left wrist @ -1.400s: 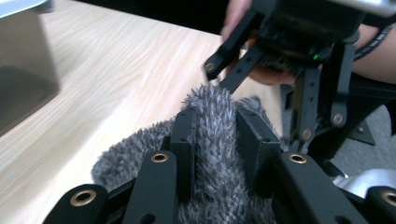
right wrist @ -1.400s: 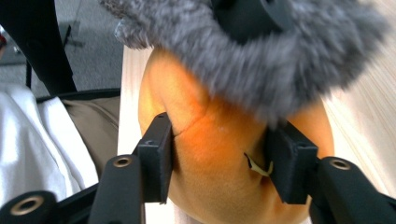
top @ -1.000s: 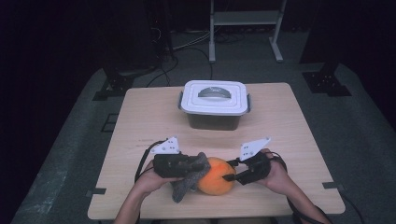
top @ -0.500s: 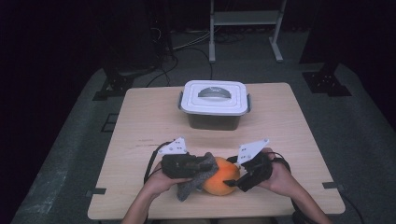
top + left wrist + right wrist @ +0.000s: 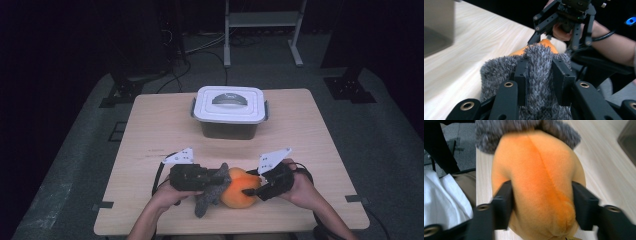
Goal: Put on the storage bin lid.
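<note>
Two grippers share one plush toy near the table's front edge, left clamping grey fur, right just closing around orange body; we fear uneven pulling slips it free.

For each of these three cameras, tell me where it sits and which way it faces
High view: above the person's side, looking forward and down on the table; both forearms, left gripper and right gripper show.
Left gripper view: rides that gripper, looking along its jaws, shut on the grey fur; the other hand shows beyond.
Right gripper view: looks along its jaws, pressing the orange plush.
All three share the plush.
</note>
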The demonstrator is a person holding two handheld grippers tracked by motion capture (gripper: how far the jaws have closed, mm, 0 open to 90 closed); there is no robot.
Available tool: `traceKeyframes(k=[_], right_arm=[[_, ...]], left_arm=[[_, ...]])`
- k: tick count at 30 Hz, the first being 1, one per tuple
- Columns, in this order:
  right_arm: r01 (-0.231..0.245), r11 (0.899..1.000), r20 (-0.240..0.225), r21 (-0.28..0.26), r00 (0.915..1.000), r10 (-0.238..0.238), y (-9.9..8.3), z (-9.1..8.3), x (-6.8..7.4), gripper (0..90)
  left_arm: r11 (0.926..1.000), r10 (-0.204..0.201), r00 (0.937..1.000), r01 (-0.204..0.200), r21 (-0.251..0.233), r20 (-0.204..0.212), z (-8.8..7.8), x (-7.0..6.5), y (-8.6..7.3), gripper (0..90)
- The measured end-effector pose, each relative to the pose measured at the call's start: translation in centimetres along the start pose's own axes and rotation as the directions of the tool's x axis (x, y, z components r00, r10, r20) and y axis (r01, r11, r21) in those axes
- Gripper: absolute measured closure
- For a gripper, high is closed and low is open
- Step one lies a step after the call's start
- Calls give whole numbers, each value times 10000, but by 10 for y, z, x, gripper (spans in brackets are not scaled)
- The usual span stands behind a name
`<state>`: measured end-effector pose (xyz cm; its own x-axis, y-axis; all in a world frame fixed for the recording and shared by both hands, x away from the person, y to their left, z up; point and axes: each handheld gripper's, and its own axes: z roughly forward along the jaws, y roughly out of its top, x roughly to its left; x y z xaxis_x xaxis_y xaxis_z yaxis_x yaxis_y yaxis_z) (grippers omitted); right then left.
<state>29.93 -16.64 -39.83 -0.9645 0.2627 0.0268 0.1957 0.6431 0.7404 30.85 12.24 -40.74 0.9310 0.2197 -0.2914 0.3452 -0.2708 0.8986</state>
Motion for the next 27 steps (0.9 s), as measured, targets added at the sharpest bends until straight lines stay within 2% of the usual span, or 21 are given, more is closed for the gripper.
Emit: traceKeyframes(k=[3, 7, 11, 12, 16, 17, 18, 20, 24, 27], right_arm=[[145, 9983, 48, -566, 9999, -143, 3, 1, 2, 548], [-291, 9895, -281, -1416, 9993, 253, 11, -1, 0, 560], [-562, 9771, -775, -2050, 9961, 411, 19, 7, -4, 555], [-617, 9761, -862, -2082, 9953, 445, 19, 10, -5, 552], [-812, 9815, -1054, -1735, 9924, 635, 16, 22, -10, 538], [-691, 9875, -992, -1418, 9935, 553, 14, 26, -10, 529], [-338, 9923, -887, -1187, 9958, 233, 9, 27, -10, 500], [-120, 9953, -615, -963, 9981, 61, 5, 21, -12, 487], [-498, 9948, -679, -887, 9967, 439, -11, 12, -23, 448], [-926, 9942, -901, -551, 9921, 874, -23, 8, -32, 370]], left_arm=[[9999, 89, 10000, -90, -107, -33, -4, -2, 4, 683], [9975, 134, 9999, -139, -694, -81, -20, -2, 12, 683], [9948, 315, 9990, -345, -955, -331, -34, -5, 19, 683], [9956, 340, 9983, -379, -863, -465, -36, -4, 19, 683], [9984, 239, 9982, -266, -497, -541, -31, 0, 13, 683], [9993, 232, 9980, -249, -284, -590, -27, 2, 10, 683], [9995, 32, 9987, -47, -303, -509, -22, 5, 5, 682], [9996, 77, 9982, -93, -273, -602, -21, 6, 6, 682], [9997, 171, 9964, -157, 179, -831, -14, 7, 3, 682], [9996, -23, 9978, 42, 279, -668, -2, 8, -2, 682]])
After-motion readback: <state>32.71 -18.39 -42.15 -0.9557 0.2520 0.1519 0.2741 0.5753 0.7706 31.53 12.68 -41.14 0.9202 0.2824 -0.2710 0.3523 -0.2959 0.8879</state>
